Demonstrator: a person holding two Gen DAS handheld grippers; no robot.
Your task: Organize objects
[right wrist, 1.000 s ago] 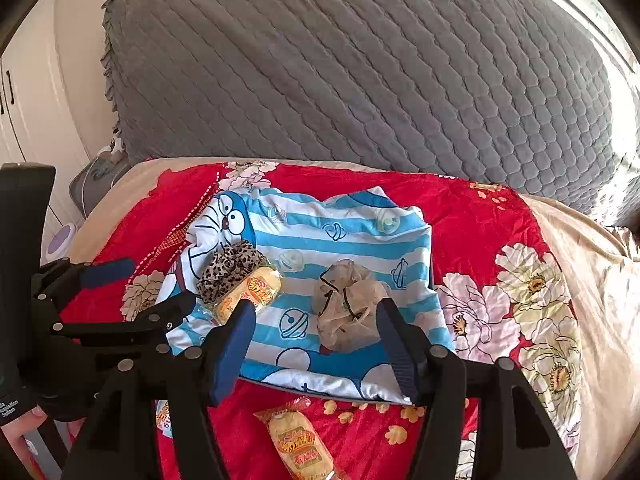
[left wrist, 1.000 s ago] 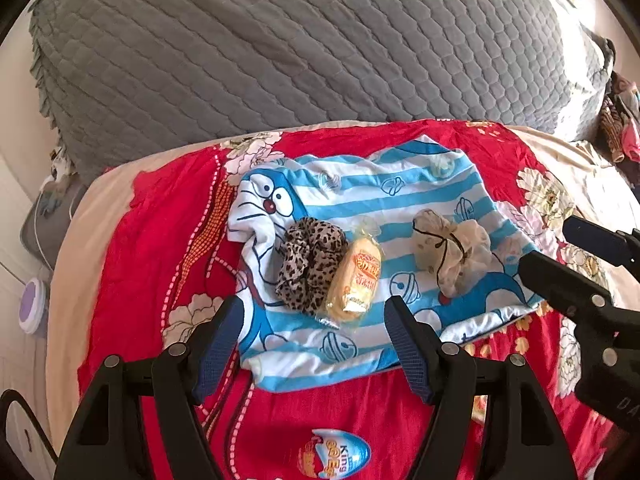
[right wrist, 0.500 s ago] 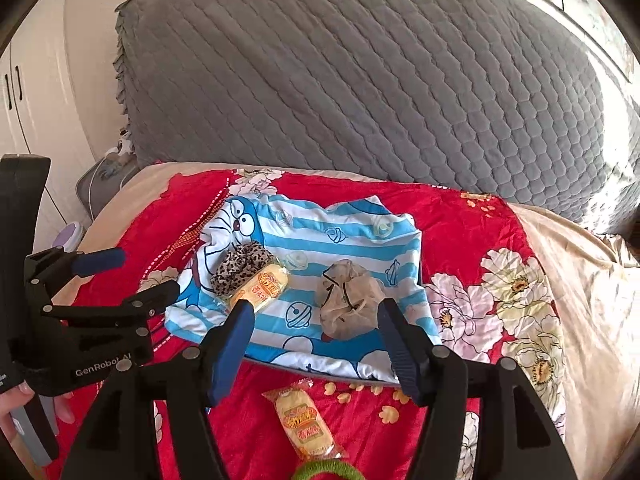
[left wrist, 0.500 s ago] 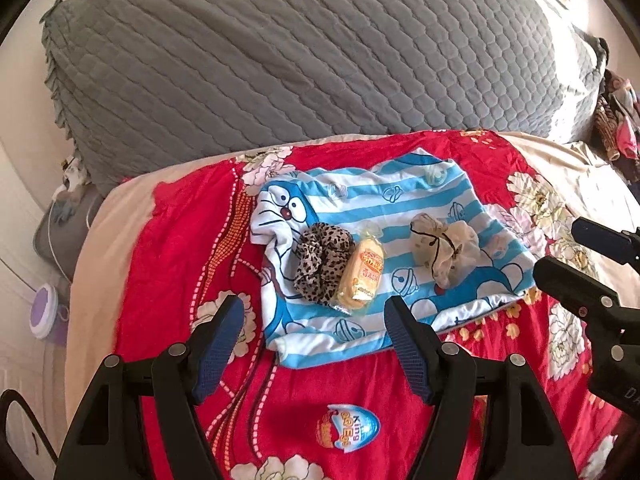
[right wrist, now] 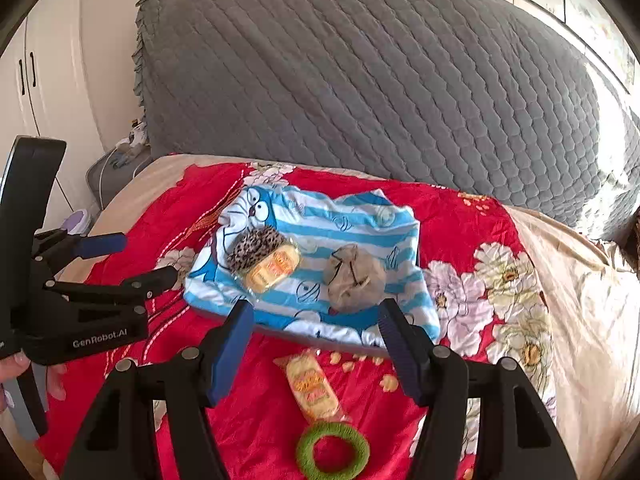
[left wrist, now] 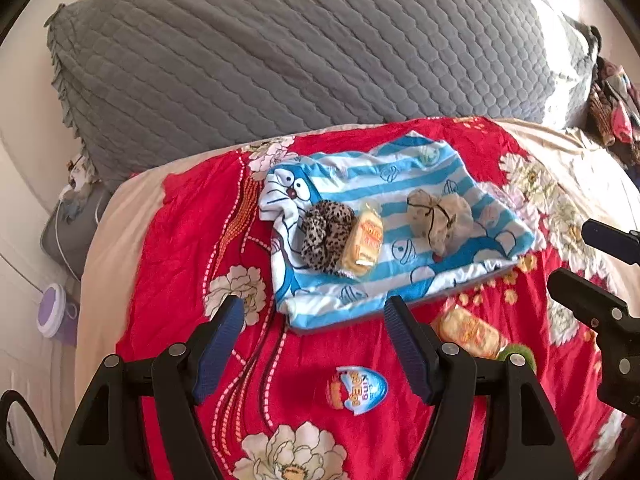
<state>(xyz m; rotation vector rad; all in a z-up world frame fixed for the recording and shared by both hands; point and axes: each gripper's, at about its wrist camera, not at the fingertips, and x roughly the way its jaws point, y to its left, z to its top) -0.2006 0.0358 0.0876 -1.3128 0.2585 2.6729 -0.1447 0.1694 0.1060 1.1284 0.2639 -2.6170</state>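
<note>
Left wrist view: left gripper [left wrist: 314, 344] hangs with jaws spread and empty over the red floral bedspread [left wrist: 180, 240]; right gripper [right wrist: 316, 344] likewise gapes empty. On the blue-striped cartoon cloth tray [right wrist: 352, 220], leopard-print scrunchie [left wrist: 326, 232], wrapped yellow cake [left wrist: 364, 240] and beige scrunchie [left wrist: 438, 220] sit; near its front edge lie another wrapped cake [right wrist: 314, 386], green ring [right wrist: 332, 452], egg-shaped packet [left wrist: 356, 390].

scrunchie [left wrist: 326, 236] leopard | cloth [left wrist: 400, 184] blue-white striped | blanket [left wrist: 180, 240] red floral

Red floral bedspread [left wrist: 192, 240] under striped cloth [left wrist: 420, 176]
</note>
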